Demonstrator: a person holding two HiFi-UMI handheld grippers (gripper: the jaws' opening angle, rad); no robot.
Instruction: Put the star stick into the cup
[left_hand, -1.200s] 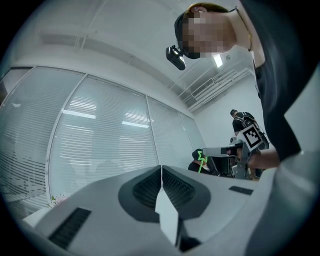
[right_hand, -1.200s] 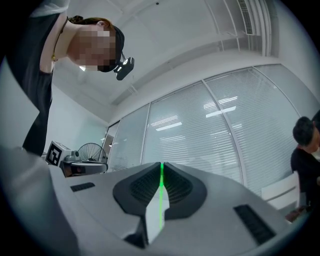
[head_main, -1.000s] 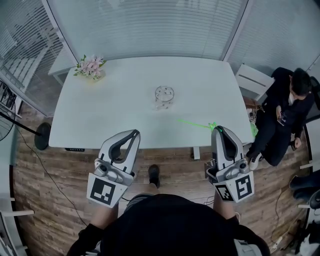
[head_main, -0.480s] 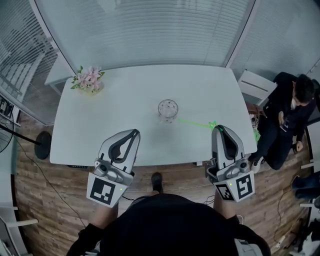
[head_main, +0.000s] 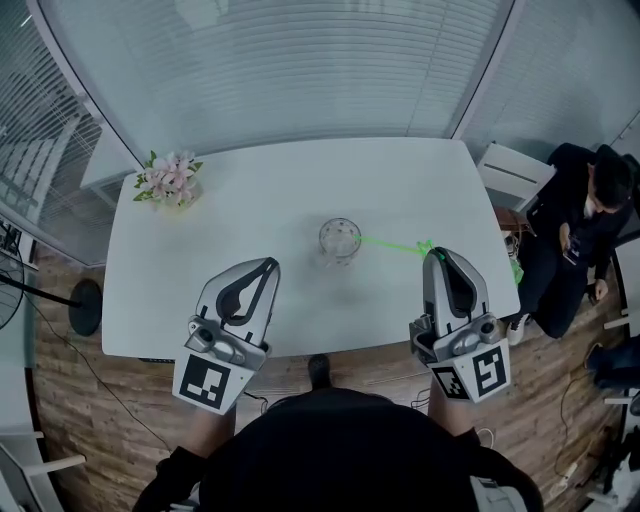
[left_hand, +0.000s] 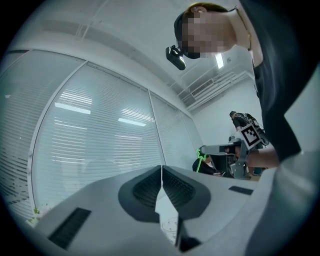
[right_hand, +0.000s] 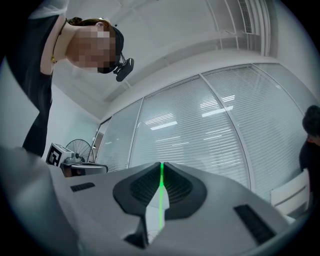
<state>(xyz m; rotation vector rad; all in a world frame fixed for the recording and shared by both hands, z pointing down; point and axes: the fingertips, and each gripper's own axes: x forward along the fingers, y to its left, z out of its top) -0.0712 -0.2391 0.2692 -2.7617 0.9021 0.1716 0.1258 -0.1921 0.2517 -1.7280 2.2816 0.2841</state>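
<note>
A clear glass cup stands near the middle of the white table. My right gripper is shut on the green star stick, which reaches leftward from its tip toward the cup's rim. In the right gripper view the star stick runs as a thin green line between the closed pads. My left gripper hovers over the table's near edge, left of the cup, with its jaws together and nothing in them. The cup shows just below the left jaws.
A small pot of pink flowers sits at the table's far left corner. A seated person in dark clothes is by the table's right end, next to a white chair. Blinds run behind the table. The floor is wood.
Both grippers have come forward over the table's near edge. The star stick's far end has drawn closer to the cup, now reaching its rim.
</note>
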